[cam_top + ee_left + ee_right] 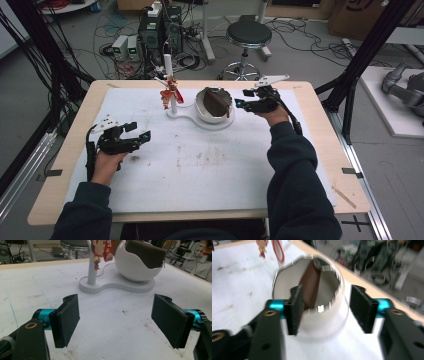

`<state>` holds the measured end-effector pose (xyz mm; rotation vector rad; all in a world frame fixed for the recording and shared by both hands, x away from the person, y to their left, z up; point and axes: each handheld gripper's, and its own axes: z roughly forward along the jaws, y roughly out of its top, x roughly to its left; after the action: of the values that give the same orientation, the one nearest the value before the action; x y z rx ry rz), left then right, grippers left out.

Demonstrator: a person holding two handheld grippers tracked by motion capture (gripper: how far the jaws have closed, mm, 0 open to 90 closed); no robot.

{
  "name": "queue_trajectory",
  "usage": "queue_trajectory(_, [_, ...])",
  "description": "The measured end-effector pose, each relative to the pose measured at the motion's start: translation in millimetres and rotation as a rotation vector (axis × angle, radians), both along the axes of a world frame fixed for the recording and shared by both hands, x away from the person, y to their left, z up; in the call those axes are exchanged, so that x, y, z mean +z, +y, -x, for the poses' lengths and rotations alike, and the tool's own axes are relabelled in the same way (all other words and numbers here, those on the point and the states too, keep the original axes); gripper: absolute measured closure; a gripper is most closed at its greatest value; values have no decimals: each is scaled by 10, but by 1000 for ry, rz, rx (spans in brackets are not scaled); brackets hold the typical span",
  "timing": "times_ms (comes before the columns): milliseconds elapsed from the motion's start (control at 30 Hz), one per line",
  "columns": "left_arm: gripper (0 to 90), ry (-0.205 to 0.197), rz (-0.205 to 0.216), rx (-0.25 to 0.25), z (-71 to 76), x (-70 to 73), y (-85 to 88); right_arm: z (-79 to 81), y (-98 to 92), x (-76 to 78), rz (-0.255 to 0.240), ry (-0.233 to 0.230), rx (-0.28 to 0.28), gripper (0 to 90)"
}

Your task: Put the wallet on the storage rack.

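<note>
- Counter (320, 150), white mat over it.
- White stand (192, 116), near far edge: bowl (210, 114) holding brown wallet (216, 101); post (172, 82) with hanging figure keychain (168, 93).
- Right gripper (239, 99), released, jaws straddling the bowl's rim.
- Left gripper (141, 131), released, near left edge, empty.

My left gripper (134, 136) sits low at my near left, jaws spread wide with nothing between them. My right gripper (243, 100) is stretched far forward on a straight forearm, jaws parted too, tips pointing left, with a dark sleeve behind each hand.
</note>
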<state>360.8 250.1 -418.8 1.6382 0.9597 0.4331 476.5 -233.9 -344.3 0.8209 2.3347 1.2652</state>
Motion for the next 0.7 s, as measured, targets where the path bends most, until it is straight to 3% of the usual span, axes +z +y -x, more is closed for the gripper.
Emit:
queue_trajectory(133, [218, 1, -1, 6, -2, 0, 3, 277, -249, -49, -7, -43, -71, 331])
queue_trajectory(400, [218, -27, -9, -1, -8, -3, 2, 757, -621, -330, 9, 3, -174, 253])
queue_trajectory(533, [221, -42, -31, -5, -11, -11, -9, 912, -726, -476, 27, 15, -196, 236])
queue_trajectory(600, [222, -42, -38, -4, -6, -9, -12, 970, -771, -521, 12, 18, -215, 224])
queue_trajectory(700, [221, -40, -24, 4, -10, -6, -5, 1035, -834, -586, 0, 14, -240, 219])
